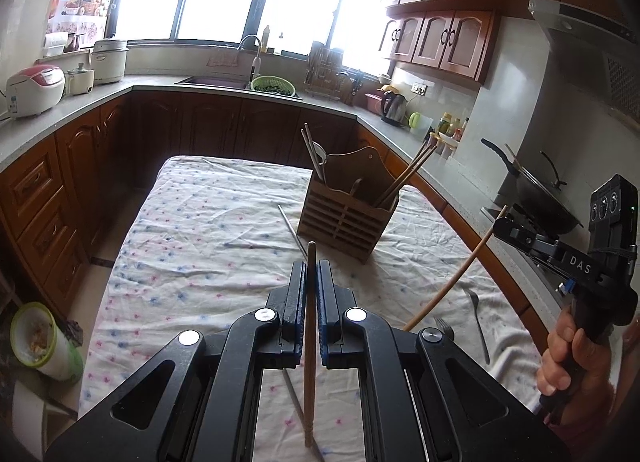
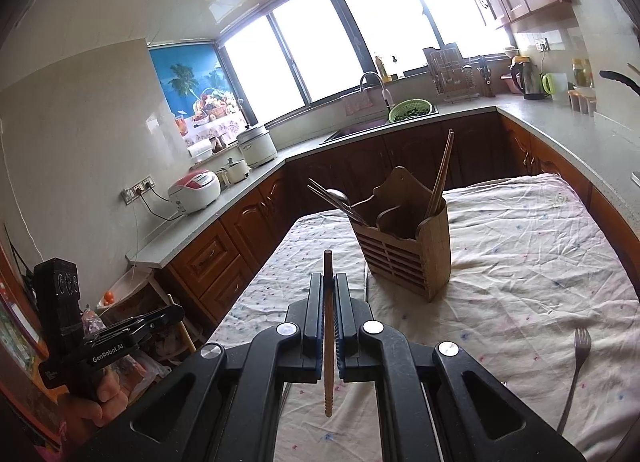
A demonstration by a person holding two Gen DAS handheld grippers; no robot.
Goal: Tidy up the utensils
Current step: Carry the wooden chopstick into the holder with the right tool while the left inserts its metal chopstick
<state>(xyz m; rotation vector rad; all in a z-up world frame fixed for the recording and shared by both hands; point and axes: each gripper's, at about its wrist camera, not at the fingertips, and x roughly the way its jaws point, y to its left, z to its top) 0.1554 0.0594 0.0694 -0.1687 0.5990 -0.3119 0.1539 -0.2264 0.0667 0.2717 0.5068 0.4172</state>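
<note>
A wooden utensil holder [image 1: 344, 212] [image 2: 404, 250] stands on the cloth-covered table [image 1: 200, 222] and holds several chopsticks and a spoon. My left gripper [image 1: 311, 268] is shut on a wooden chopstick [image 1: 309, 362], held above the table in front of the holder. My right gripper [image 2: 329, 280] is shut on another wooden chopstick [image 2: 329, 342], also in front of the holder; that chopstick [image 1: 452, 274] and the right gripper body show at the right of the left wrist view. A metal fork [image 1: 478, 318] [image 2: 574, 374] and a metal chopstick [image 1: 292, 230] lie on the cloth.
Kitchen counters [image 1: 224, 92] wrap around the table, with a sink, a green colander [image 1: 272, 86], rice cookers [image 1: 34, 90], a kettle [image 1: 394, 108] and a wok on the stove [image 1: 540, 198]. A bin [image 1: 40, 342] stands on the floor at left.
</note>
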